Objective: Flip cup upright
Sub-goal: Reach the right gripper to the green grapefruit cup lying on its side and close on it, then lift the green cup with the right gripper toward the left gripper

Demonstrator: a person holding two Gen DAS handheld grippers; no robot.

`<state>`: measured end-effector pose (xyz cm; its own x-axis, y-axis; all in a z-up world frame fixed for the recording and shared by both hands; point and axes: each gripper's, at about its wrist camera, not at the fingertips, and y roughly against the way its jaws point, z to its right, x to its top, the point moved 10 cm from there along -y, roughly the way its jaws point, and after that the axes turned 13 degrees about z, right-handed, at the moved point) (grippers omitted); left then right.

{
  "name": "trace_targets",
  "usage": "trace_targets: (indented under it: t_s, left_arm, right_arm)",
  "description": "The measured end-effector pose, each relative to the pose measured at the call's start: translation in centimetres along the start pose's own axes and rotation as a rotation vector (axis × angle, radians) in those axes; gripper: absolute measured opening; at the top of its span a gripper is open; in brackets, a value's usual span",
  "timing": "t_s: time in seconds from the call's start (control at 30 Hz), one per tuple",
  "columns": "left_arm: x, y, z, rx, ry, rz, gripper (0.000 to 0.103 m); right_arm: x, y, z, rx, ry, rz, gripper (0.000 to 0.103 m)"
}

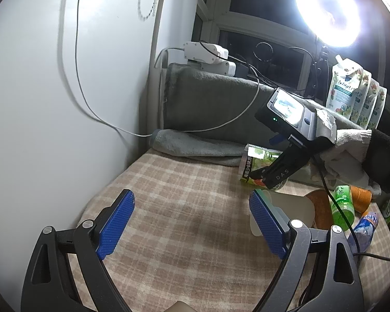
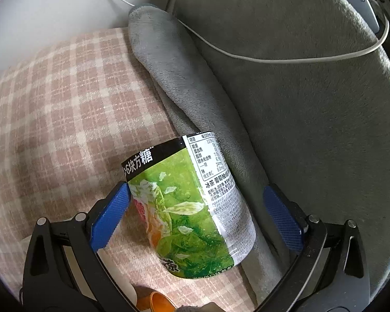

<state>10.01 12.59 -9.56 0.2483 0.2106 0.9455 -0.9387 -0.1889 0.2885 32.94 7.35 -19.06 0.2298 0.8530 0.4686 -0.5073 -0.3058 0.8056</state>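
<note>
One cup (image 2: 192, 208) with a green printed label stands on the plaid cloth (image 1: 169, 195), close to the far edge where one rolled grey towel (image 2: 174, 78) lies; whether its mouth faces up or down I cannot tell. The right claw (image 2: 196, 218) is spread wide around the cup, the left blue pad (image 2: 109, 215) touching the label and the right pad apart from it. The left claw (image 1: 192, 223) is also wide and holds nothing, above the bare cloth. Near the right edge I count one green bottle (image 1: 342, 204), one orange cup (image 1: 360, 197) and one blue bottle (image 1: 364, 230). Four pouches (image 1: 356, 91) stand by the window.
</note>
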Motion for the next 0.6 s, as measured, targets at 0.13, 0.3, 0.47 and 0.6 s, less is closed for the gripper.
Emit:
trace_targets:
  t_s: [0.13, 0.3, 0.47, 0.6]
  left_arm:
    - [0.0, -0.1, -0.1, 0.003, 0.000, 0.000, 0.090]
    - [0.0, 0.0, 0.0, 0.003, -0.001, 0.002, 0.090]
    - [0.2, 0.1, 0.1, 0.003, -0.002, 0.007, 0.090]
    - [0.4, 0.5, 0.3, -0.001, -0.005, 0.014, 0.090]
  right_arm:
    - [0.1, -0.9, 0.3, 0.021, -0.008, -0.010, 0.097]
    - [-0.4, -0.5, 0.0, 0.032, -0.035, -0.009, 0.091]
    - [-0.7, 0.6, 0.3, 0.020, -0.053, 0.009, 0.086]
    - [-0.5, 2.8, 1.0, -0.007, -0.089, 0.046, 0.080]
